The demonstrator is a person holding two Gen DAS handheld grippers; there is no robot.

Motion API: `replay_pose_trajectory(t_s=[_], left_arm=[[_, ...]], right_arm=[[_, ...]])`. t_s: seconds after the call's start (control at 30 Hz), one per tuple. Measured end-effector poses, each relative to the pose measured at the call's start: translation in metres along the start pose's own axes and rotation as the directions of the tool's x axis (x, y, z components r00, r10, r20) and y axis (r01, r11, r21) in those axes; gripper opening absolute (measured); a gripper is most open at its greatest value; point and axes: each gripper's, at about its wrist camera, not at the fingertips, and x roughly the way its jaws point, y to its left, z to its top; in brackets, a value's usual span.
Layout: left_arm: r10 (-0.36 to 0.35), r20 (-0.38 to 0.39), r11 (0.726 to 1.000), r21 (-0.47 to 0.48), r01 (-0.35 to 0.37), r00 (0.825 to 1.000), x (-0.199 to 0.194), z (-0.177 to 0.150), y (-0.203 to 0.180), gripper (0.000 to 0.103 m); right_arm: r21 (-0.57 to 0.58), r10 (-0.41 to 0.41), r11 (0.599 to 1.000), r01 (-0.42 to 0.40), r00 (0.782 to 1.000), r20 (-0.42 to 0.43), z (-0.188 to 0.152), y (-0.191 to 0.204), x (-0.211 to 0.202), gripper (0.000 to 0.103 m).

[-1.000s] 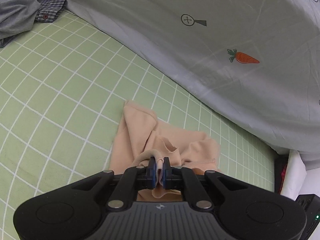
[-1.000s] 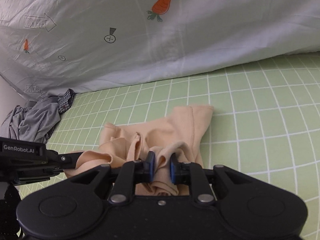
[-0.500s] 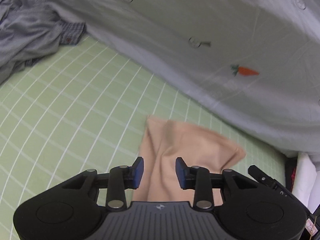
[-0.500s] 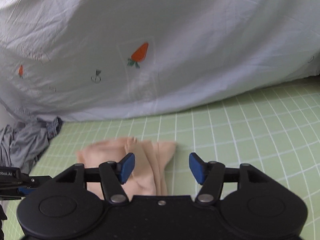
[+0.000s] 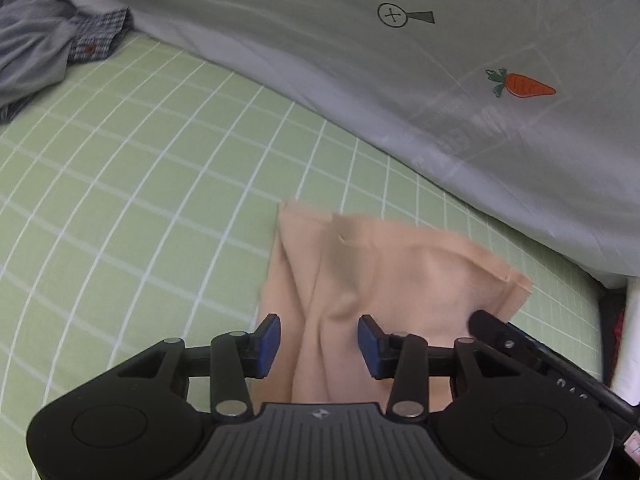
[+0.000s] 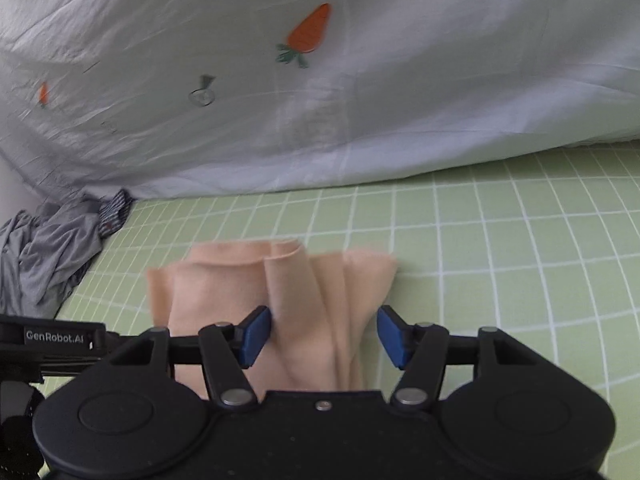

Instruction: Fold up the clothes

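A peach-coloured garment [image 5: 384,276] lies folded on the green checked sheet [image 5: 140,208]; it also shows in the right wrist view [image 6: 280,300]. My left gripper [image 5: 319,344] is open and empty, its blue pads above the garment's near part. My right gripper [image 6: 324,336] is open and empty, also above the garment's near edge. The right gripper's side [image 5: 520,344] shows in the left wrist view, and the left gripper's side [image 6: 52,338] shows in the right wrist view.
A white quilt with carrot prints [image 5: 440,60] lies along the far side of the bed; it also shows in the right wrist view [image 6: 320,80]. A crumpled grey shirt with a plaid cuff [image 5: 48,52] lies at the far left, and appears in the right wrist view [image 6: 48,256].
Both grippers held the peach garment one second ago. They opened and let it go, and it now lies spread flatter on the sheet. Both grippers pulled back slightly.
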Motion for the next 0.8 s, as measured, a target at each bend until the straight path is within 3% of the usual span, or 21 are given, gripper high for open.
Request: replay_pose_trajectory(t_s=[0.07, 0.23, 0.33, 0.53, 0.63, 0.7, 0.77, 0.8], left_arm=[[0.033, -0.008, 0.999, -0.014, -0.033, 0.999, 0.007, 0.006, 0.003, 0.047], [-0.008, -0.006, 0.995, -0.099, 0.007, 1.000, 0.007, 0.006, 0.021, 0.057], [-0.033, 0.006, 0.994, -0.107, 0.033, 0.999, 0.006, 0.002, 0.027, 0.070], [-0.079, -0.008, 0.995, -0.061, 0.078, 0.997, 0.010, 0.005, 0.022, 0.070], [-0.131, -0.020, 0.988, -0.091, 0.128, 0.991, 0.012, 0.004, 0.021, 0.046], [-0.160, -0.028, 0.981, -0.116, 0.156, 0.987, 0.010, 0.001, 0.022, 0.027], [-0.175, -0.018, 0.979, -0.113, 0.172, 0.984, 0.002, -0.004, 0.018, 0.024], [-0.186, -0.016, 0.977, -0.109, 0.183, 0.982, -0.005, -0.007, 0.016, 0.023]], right_arm=[[0.048, -0.023, 0.999, 0.023, 1.000, 0.009, 0.006, -0.013, 0.007, 0.060], [0.232, 0.022, 0.972, -0.025, 1.000, 0.014, 0.011, -0.044, 0.006, 0.063], [0.262, 0.079, 0.962, -0.075, 0.997, -0.007, 0.001, -0.040, 0.005, 0.071], [0.260, 0.140, 0.958, -0.126, 0.990, -0.036, -0.008, -0.026, 0.016, 0.073], [0.273, 0.179, 0.949, -0.159, 0.982, -0.051, -0.008, -0.020, 0.021, 0.065], [0.257, 0.193, 0.951, -0.172, 0.979, -0.060, -0.008, -0.014, 0.020, 0.048], [0.235, 0.192, 0.957, -0.172, 0.979, -0.067, -0.010, -0.007, 0.013, 0.024], [0.222, 0.187, 0.960, -0.168, 0.980, -0.068, -0.011, -0.002, 0.005, 0.022]])
